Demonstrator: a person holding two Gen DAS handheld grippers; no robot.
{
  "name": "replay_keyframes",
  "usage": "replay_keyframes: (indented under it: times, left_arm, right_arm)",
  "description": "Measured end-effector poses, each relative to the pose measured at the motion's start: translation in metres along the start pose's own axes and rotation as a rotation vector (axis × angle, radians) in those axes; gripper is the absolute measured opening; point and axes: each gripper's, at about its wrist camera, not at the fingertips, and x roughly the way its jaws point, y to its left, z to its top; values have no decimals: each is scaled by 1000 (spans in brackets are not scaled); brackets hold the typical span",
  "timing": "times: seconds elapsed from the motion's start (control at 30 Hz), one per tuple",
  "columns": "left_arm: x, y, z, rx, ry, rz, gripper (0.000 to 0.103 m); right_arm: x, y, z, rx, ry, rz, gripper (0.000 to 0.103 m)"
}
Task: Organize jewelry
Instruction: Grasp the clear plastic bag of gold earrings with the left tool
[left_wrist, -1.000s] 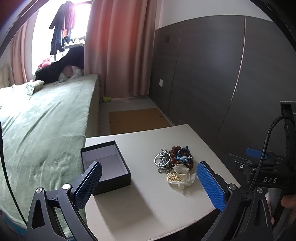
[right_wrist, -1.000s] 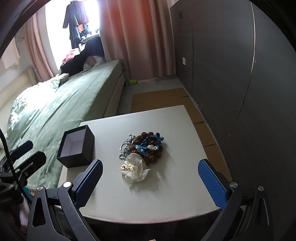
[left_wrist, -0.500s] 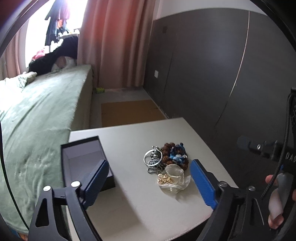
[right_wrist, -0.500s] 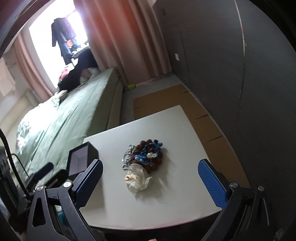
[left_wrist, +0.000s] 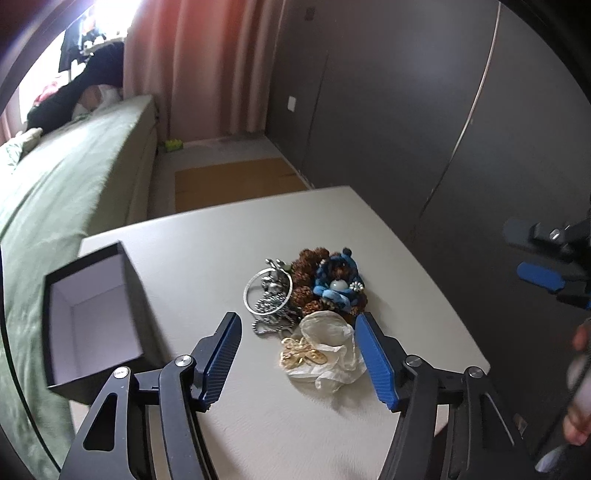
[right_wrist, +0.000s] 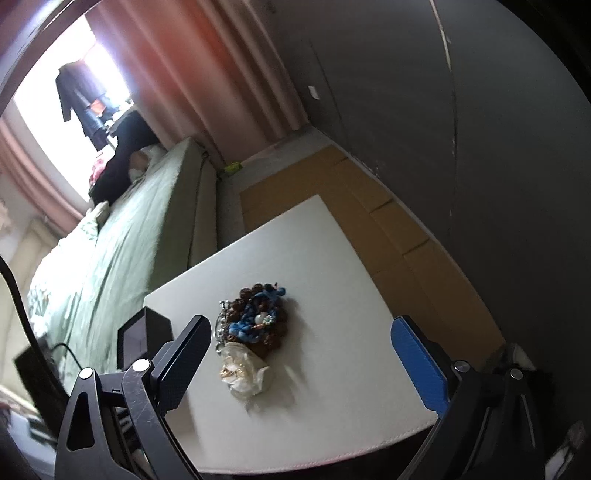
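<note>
A heap of jewelry lies on the white table: a brown bead bracelet, a blue beaded piece, a silver bangle with chain and a gold piece on a clear plastic bag. My left gripper is open, low over the table, its jaws either side of the gold piece and bag. An open black box stands to its left. My right gripper is open and empty, above the table's near edge, with the heap and box ahead.
A green bed runs along the table's left side. A dark panelled wall stands to the right. Brown cardboard lies on the floor beyond the table. The right gripper's body shows at the left wrist view's right edge.
My left gripper has moved forward and down to the heap and its jaws have narrowed around the gold piece and bag. My right gripper has tilted and swung back to the right.
</note>
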Motion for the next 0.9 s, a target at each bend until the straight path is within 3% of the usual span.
replay_keyframes:
  times: [0.4, 0.53, 0.67, 0.73, 0.9]
  left_arm:
    - [44, -22, -5, 42, 83, -7, 62]
    - [58, -24, -10, 42, 112, -2, 45]
    - [58, -25, -12, 64, 97, 8, 13]
    - [52, -22, -10, 57, 70, -10, 2]
    - [24, -6, 1, -10, -4, -89, 1]
  right_arm:
    - [22, -23, 5, 84, 71, 4, 99]
    - [23, -24, 5, 88, 77, 10, 99]
    - [25, -24, 3, 88, 80, 4, 99]
    - [27, -23, 3, 87, 83, 4, 99]
    - [32, -13, -2, 61, 99, 17, 99]
